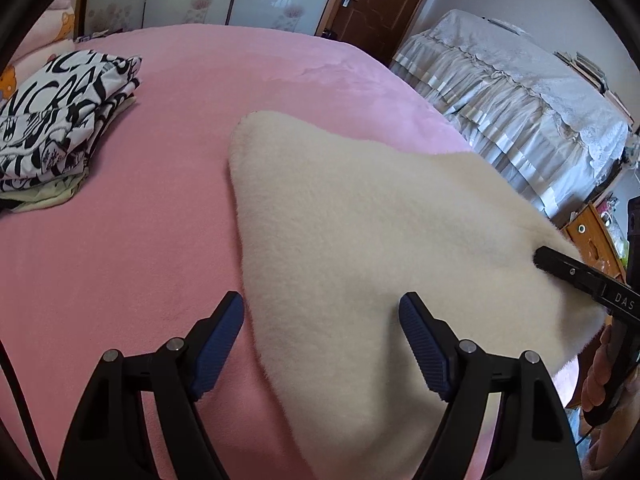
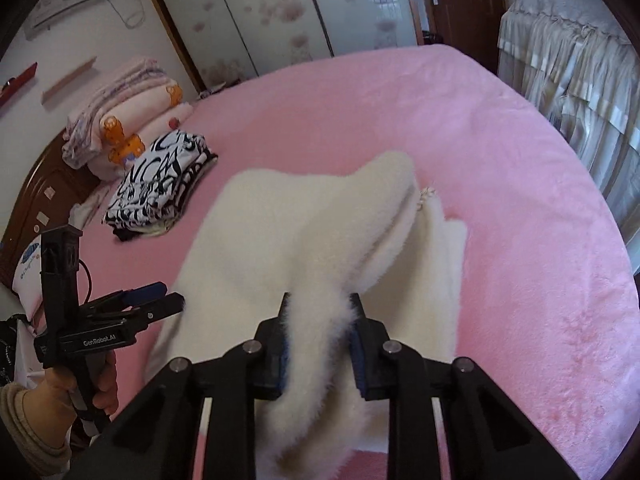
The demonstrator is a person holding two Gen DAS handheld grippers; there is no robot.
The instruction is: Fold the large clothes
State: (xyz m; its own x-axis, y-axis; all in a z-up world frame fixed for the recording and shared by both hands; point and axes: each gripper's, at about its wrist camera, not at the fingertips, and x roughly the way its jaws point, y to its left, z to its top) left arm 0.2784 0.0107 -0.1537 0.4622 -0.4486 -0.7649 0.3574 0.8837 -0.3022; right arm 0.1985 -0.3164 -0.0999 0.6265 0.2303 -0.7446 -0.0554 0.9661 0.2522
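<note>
Cream fleece garment (image 2: 320, 240) lies partly folded on the pink bed (image 2: 520, 200), right of the black-and-white folded stack (image 2: 160, 184). Left gripper (image 1: 320, 340) hovers over the garment's left edge, jaws apart, gripping nothing. Right gripper (image 2: 320, 340) has its jaws clamped on a raised fold at the garment's near edge.

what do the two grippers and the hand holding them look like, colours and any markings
Both grippers are black plastic with silver pivot pins and ribbed dark blue pads on the fingers. The left gripper bears white "GenRobot.AI" lettering on its side and a thin black cable near its upright black post. The right gripper shows white "DAS" letters. The left hand is bare, with a beige knit cuff.
</note>
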